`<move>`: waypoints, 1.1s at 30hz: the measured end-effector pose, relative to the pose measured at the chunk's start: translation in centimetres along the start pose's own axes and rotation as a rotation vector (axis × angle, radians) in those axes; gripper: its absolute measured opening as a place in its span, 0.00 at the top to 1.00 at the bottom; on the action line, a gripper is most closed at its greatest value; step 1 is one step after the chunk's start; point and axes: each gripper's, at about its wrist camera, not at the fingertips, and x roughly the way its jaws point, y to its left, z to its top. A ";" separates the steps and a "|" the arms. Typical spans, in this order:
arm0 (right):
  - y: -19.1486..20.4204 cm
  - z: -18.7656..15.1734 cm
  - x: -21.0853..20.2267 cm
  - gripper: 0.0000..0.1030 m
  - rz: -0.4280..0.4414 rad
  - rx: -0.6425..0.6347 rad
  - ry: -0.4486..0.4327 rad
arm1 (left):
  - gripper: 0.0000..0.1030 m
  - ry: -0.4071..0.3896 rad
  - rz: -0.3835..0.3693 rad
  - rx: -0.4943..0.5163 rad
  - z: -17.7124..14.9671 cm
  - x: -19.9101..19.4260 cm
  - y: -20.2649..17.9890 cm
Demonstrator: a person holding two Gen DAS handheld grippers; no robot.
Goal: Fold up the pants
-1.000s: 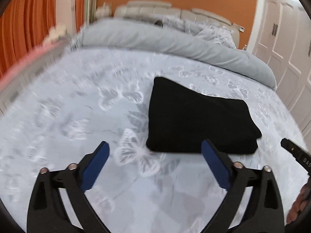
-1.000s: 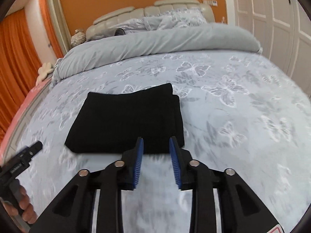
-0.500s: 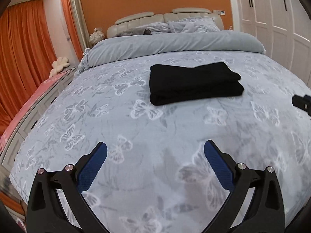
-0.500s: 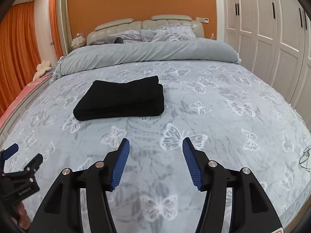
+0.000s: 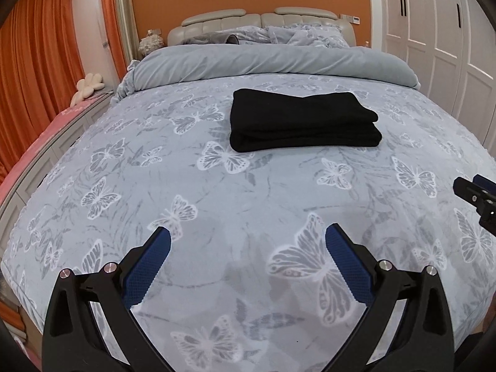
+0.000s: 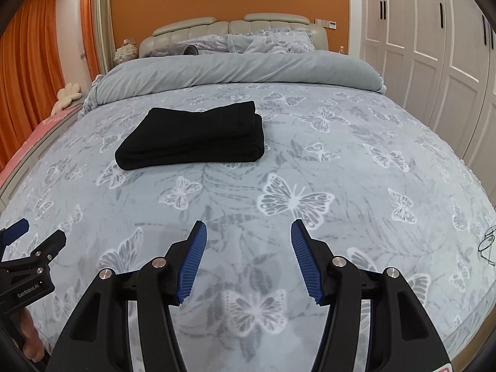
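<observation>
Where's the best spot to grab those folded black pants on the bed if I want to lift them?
Probably the rounded near edge of the black pants, approached low from the foot of the bed. There the layers look joined in one thick fold, while the stacked ends on the right side would likely separate.

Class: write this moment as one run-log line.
pants: folded, on bed | left gripper: open, empty | right gripper: open, empty
</observation>
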 end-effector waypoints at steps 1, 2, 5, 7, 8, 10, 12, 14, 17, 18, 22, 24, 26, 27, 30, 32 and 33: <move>0.0 0.0 0.0 0.46 0.004 0.002 0.001 | 0.05 0.003 -0.005 -0.003 0.0 0.0 0.0; 0.2 0.1 0.0 0.46 0.005 -0.001 0.002 | 0.05 0.003 -0.018 -0.006 0.1 0.0 0.0; 0.3 0.1 0.1 0.46 0.011 -0.001 0.005 | 0.05 0.005 -0.055 -0.016 0.3 -0.1 0.0; 0.4 0.1 0.0 0.46 0.008 -0.001 0.003 | 0.05 0.008 -0.061 -0.026 0.4 0.0 0.1; 0.6 0.1 0.1 0.46 0.011 -0.004 0.005 | 0.05 0.008 -0.062 -0.028 0.4 0.0 0.1; 0.7 0.1 0.1 0.46 0.011 -0.007 0.002 | 0.05 0.004 -0.052 -0.024 0.5 0.0 0.0; 0.9 0.2 0.2 0.46 0.015 -0.010 0.003 | 0.05 -0.006 -0.048 -0.018 0.6 -0.1 -0.1; 0.8 0.2 0.3 0.46 0.018 -0.011 0.004 | 0.05 -0.019 -0.047 -0.014 0.6 -0.3 -0.2; 0.9 0.1 0.2 0.46 0.016 -0.010 0.004 | 0.05 -0.040 -0.038 -0.003 0.7 -0.7 -0.6; 0.9 0.1 0.2 0.46 0.016 -0.011 0.004 | 0.05 -0.045 -0.033 -0.001 0.7 -0.7 -0.6; 1.0 0.0 0.2 0.46 0.018 -0.011 0.004 | 0.05 -0.054 -0.028 -0.005 0.8 -0.8 -0.5; 1.1 0.0 0.2 0.46 0.021 -0.010 0.005 | 0.05 -0.056 -0.024 -0.006 0.8 -0.8 -0.5; 1.3 0.0 0.2 0.46 0.022 -0.012 0.005 | 0.05 -0.060 -0.024 -0.005 0.8 -0.9 -0.6; 1.3 0.0 0.2 0.45 0.024 -0.012 0.005 | 0.05 -0.063 -0.021 -0.006 0.8 -1.0 -0.6; 1.5 0.0 0.1 0.45 0.025 -0.012 0.005 | 0.05 -0.065 -0.022 -0.009 0.9 -1.0 -0.5; 1.6 0.1 0.2 0.45 0.030 -0.014 0.008 | 0.05 -0.063 -0.025 -0.013 0.9 -1.0 -0.5; 1.7 0.1 0.2 0.45 0.031 -0.015 0.008 | 0.05 -0.062 -0.030 -0.018 0.9 -1.1 -0.4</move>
